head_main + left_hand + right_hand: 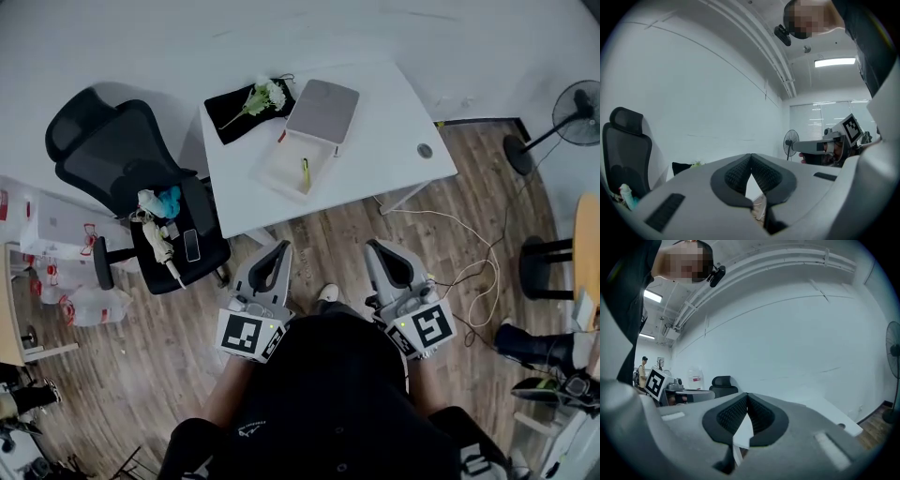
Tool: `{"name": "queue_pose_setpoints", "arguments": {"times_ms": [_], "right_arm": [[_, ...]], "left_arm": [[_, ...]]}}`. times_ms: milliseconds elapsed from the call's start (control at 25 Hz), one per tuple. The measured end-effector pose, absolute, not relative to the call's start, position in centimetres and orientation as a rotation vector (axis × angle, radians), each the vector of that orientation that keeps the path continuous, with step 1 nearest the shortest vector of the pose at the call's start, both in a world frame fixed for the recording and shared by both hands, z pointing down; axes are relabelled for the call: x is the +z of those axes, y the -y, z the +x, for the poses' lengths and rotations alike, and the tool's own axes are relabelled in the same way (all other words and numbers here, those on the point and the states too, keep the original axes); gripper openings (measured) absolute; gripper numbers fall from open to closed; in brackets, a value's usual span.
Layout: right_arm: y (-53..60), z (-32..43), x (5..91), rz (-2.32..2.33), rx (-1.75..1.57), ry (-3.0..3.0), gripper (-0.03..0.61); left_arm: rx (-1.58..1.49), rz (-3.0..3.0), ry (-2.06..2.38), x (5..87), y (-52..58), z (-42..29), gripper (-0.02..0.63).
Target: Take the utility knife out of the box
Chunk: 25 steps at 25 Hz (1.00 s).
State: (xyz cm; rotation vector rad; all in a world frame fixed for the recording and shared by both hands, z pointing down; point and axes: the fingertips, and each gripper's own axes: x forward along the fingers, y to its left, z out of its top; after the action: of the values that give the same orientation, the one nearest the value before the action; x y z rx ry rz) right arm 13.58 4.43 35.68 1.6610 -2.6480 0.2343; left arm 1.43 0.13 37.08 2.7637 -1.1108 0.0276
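On the white table (394, 141) lies an open pale box (279, 172), its grey lid (323, 111) folded back. A yellow utility knife (305, 172) rests inside the box. My left gripper (283, 247) and right gripper (372, 246) hover side by side over the wooden floor, short of the table's near edge, both pointing level toward it. Each is shut with nothing held. The left gripper view shows its own jaws (751, 157) touching and the right gripper (834, 140) beside it. In the right gripper view the jaws (746, 397) meet too.
A black cloth with flowers (248, 105) lies at the table's far left. A black office chair (122, 159) carrying small items stands left of the table. A standing fan (577, 112) is at the right, and a white cable (469, 234) trails across the floor.
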Motion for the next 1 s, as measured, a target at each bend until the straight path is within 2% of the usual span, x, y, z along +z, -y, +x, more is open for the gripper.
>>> {"name": "queue_pose_setpoints", "arguments": {"times_ms": [320,1000], "right_arm": [[-2.4,14.7,36.4,1.590,0.251,2.678,0.003],[7.8,18.2,36.3,1.618,0.283,2.619,0.005]], "left_arm": [[0.068,2.708,1.128,39.0,1.3,3.5,0.005],[0.145,2.625,1.097,43.6,12.5,6.4,0.005]]}}
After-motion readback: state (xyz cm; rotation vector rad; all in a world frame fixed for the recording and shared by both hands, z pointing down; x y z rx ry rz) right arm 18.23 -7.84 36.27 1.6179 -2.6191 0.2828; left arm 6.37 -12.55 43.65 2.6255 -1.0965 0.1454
